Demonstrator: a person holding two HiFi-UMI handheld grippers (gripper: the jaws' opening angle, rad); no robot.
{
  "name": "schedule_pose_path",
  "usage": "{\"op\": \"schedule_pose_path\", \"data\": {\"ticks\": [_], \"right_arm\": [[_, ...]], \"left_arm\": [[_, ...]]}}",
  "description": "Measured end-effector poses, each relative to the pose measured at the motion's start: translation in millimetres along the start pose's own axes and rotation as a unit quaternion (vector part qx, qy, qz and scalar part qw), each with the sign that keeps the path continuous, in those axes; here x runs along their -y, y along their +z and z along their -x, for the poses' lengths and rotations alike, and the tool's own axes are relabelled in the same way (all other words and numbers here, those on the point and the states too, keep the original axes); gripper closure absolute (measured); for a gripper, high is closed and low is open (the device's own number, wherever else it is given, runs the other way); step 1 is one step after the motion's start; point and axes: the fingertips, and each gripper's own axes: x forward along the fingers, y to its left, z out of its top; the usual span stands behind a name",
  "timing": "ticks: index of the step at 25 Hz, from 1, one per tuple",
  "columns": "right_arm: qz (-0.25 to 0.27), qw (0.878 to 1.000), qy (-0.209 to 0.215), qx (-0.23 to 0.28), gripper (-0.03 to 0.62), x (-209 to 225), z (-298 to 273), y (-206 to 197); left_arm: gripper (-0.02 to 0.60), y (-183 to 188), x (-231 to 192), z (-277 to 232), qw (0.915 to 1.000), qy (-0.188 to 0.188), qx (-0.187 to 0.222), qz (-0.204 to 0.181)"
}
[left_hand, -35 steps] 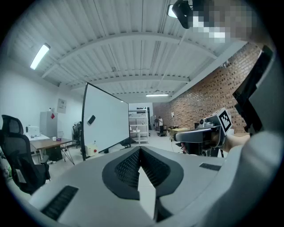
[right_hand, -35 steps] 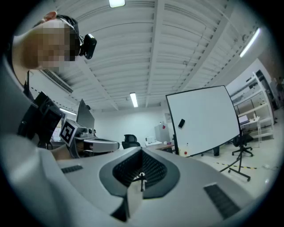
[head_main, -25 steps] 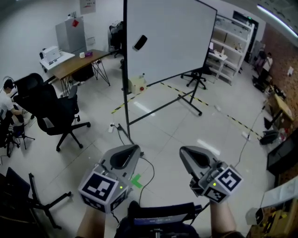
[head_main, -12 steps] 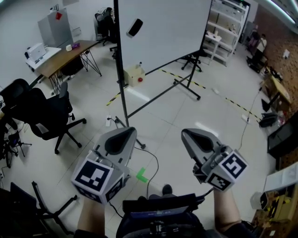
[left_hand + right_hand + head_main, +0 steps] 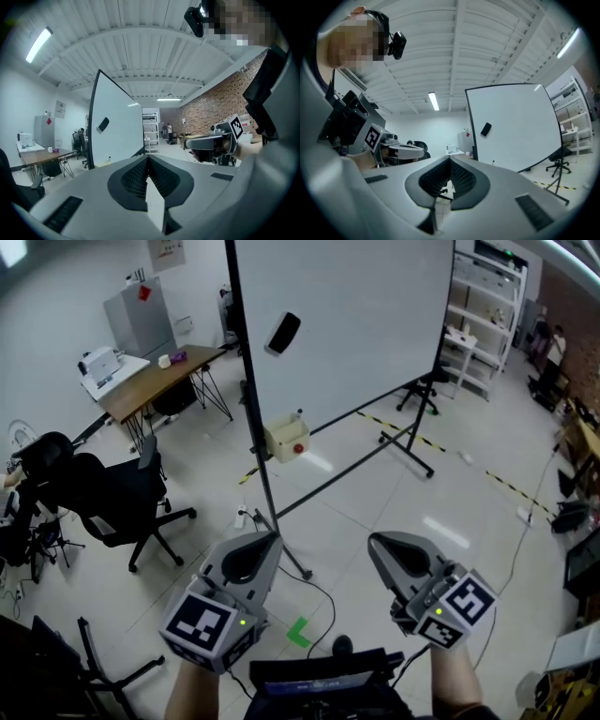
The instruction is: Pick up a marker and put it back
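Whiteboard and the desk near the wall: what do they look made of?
The whiteboard looks like a smooth white coated panel in a dark, probably metal frame. The desk has a matte brown, wood-look top on thin black legs, likely metal rod.

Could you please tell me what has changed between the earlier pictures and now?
The person has walked toward the whiteboard, which now looks nearer and larger; the cream box beside its post has slid down the head view. Nothing was taken hold of or let go. The left gripper and right gripper stay shut, empty, side by side.
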Motion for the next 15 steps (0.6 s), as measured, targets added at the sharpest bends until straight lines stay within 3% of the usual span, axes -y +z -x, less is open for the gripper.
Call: {"op": "schedule_pose_path", "data": {"ticks": [8, 15], "right_arm": [[-0.001, 0.998, 0.055, -0.021, 0.582, 83.2, -22.8, -1.3], [-0.002, 0.996, 0.084, -0.035, 0.582, 119.7, -58.5, -1.0]], "left_arm": [[0.581, 7.4, -13.4, -74.9, 0.9981, 0.060, -0.011, 0.000], [0.581, 12.1, -41.1, -111.7, 0.9961, 0.086, -0.017, 0.002]]}}
